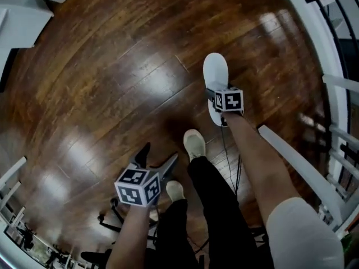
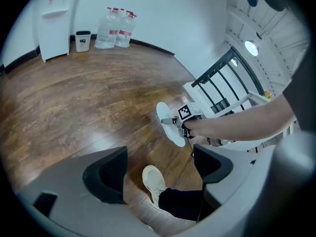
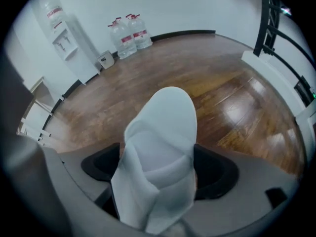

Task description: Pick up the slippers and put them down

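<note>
Holds a white soft fabric slipper [image 3: 160,127] in the right hand-held gripper [image 3: 158,172], both dark jaws pressed against its sides at the heel part, toe pointing away. Carries it lifted above the dark glossy wooden floor [image 1: 112,66], clearly not resting on the boards in the head view. Seems to grip at the back part because there the jaws can close on both sides, leaving the long front free and level, upper side facing up.

Holds the left hand-held gripper [image 2: 159,171] lower and nearer to the legs, jaws wide apart, nothing caught between them; shows through the gap only floor and a cream-coloured shoe [image 2: 154,180] on the person's foot, well beyond. Probably kept free for a second slipper, yet cannot find another slipper in any view.

Judging from the task, appears to be in the carrying step: pick-up achieved for this one, putting down not yet done. To put down, lower until the sole lies flat on the boards and only then open the jaws; otherwise risks letting it fall on its side
</note>
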Tool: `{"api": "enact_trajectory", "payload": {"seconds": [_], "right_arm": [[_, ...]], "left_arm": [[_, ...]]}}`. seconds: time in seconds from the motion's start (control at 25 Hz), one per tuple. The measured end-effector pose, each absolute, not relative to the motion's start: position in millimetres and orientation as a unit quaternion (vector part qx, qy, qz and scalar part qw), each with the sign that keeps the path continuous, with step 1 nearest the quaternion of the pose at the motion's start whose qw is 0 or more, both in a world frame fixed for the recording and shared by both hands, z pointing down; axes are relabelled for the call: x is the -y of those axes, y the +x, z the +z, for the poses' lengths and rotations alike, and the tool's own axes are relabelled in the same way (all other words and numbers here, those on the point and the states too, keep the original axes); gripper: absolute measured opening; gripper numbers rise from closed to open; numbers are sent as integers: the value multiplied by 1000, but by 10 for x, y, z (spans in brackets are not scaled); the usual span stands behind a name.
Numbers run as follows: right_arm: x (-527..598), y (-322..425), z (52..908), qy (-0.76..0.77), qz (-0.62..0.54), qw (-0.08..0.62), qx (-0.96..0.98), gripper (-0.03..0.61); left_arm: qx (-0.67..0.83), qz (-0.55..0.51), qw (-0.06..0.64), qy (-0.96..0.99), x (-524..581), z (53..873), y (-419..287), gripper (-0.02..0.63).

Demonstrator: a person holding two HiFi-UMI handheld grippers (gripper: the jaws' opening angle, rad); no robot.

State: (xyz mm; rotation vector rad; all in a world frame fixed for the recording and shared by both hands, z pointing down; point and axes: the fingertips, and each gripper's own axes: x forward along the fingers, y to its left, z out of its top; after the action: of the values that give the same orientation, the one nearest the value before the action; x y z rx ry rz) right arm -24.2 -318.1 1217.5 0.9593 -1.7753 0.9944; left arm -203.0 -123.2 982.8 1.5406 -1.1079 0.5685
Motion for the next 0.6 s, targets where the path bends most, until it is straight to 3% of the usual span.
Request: {"api": "enact_trajectory", "payload": {"seconds": [0.16,0.28,0.4,0.6], "right_arm": [[3034,-277,13159,374,405,433,713,493],[2926,-349,13426,367,385,444,721,502],[2827,-360,13213,363,386,450,719,528],[2678,-305,12225,359,391,458,713,527]], "left_arm": [[459,239,558,649,1132,10703,-1985,419],[454,240,568,644,1017,11042,-1990,419],[450,234,573,644,963,10915,-1967,419],[439,239,560,661,1043,10026,-1951,419]]}}
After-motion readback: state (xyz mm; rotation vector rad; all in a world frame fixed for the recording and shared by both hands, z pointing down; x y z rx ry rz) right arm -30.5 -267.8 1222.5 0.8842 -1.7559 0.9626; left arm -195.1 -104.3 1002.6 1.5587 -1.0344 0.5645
